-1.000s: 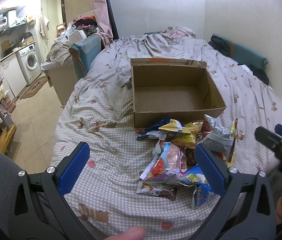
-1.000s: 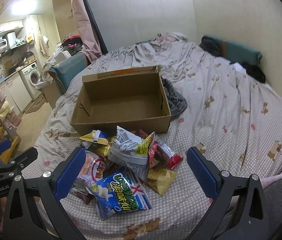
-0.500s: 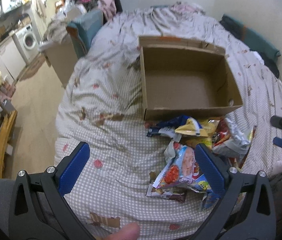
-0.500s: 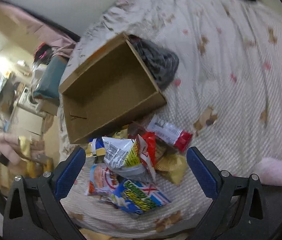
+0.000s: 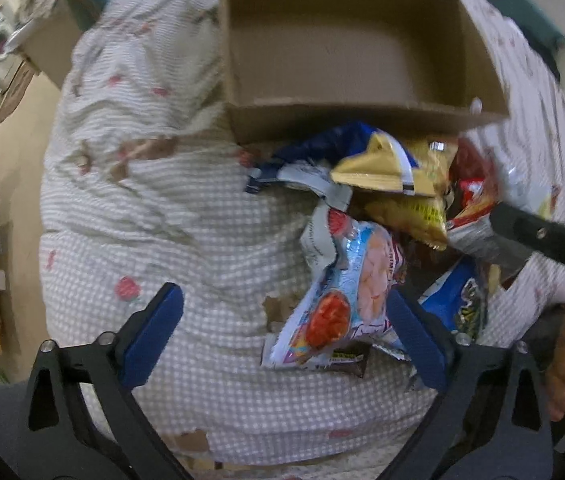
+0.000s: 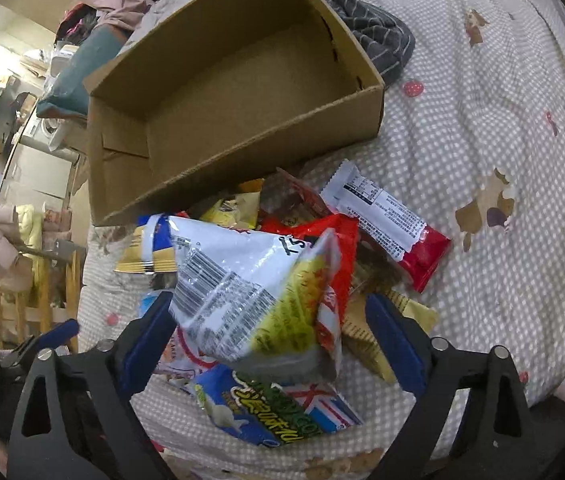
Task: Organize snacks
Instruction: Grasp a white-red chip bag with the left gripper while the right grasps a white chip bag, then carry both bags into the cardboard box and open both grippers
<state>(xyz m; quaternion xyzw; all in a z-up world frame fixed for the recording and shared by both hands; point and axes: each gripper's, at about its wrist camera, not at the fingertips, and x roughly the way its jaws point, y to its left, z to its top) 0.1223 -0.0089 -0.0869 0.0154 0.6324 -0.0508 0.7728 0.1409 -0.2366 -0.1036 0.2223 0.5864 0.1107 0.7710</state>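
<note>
Since a second ago both tools have dropped from a high survey of the bed to close range over the snack pile [image 6: 266,280], the left one from the pile's left edge and the right one directly above it. Judgement: the survey is over and a first pick is being lined up; nothing has been sorted yet.

The cardboard box [image 6: 242,80] stands empty on the bed [image 6: 502,120], its near wall touching the far edge of the pile. All snacks lie outside it.

Right tool [image 6: 270,344]: jaws wide apart, straddling the white-and-yellow bag [image 6: 250,300] on top of the pile; whether the pads touch it cannot be told. It grips nothing.

Left tool [image 5: 282,336]: jaws wide apart and empty. Its right pad lies against or just over the light-blue shrimp bag [image 5: 346,292]; the left pad hangs over bare bedspread.
</note>
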